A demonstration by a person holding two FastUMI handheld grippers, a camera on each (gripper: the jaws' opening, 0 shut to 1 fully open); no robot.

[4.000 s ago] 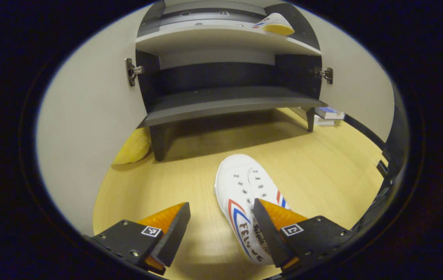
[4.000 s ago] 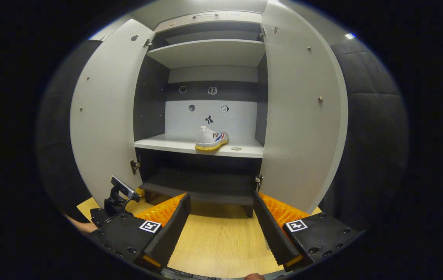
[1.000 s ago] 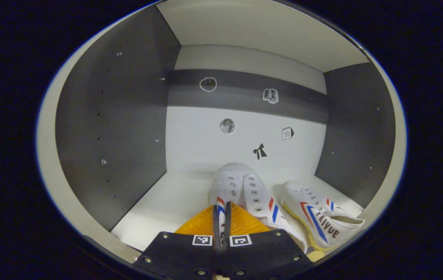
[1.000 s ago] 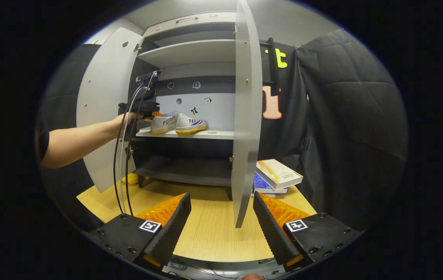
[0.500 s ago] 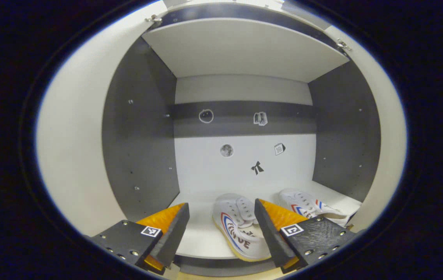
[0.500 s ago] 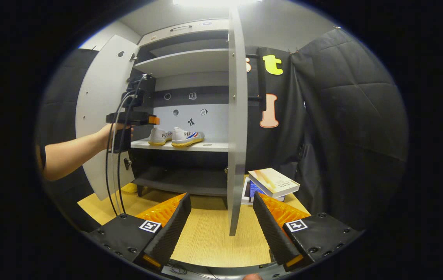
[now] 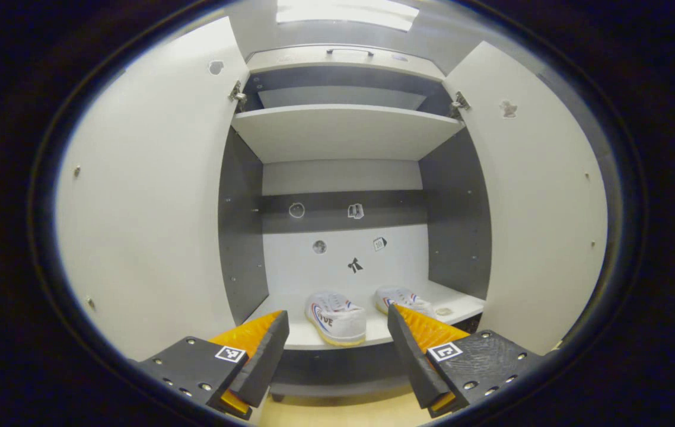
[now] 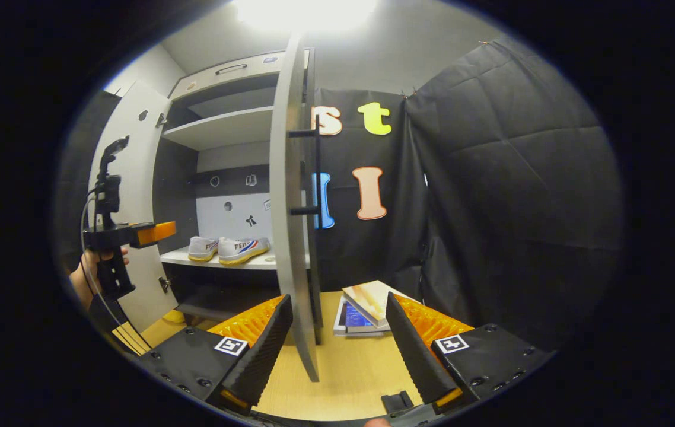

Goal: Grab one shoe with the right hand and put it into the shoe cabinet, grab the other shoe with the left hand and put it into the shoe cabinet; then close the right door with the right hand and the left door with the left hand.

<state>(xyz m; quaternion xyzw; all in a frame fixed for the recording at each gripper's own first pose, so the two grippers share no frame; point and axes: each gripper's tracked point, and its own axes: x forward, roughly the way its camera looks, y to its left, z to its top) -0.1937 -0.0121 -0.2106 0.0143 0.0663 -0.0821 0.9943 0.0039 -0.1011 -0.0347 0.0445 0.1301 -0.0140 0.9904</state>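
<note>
White shoes [image 7: 337, 314] sit side by side on the middle shelf [image 7: 373, 335] of the cabinet [image 7: 343, 59], so both placements look done; the step in hand is door closing, both doors standing open. Right gripper [image 8: 334, 347] has fingers wide and empty, the right door [image 8: 290, 237] edge-on between them, its bar handle [image 8: 317, 172] on the outer face; next it likely needs to get onto that outer face and push the door shut. Left gripper [image 7: 337, 350] faces the shelf, fingers wide, holding nothing, beside the left door [image 7: 147, 207]; its door goes after.
</note>
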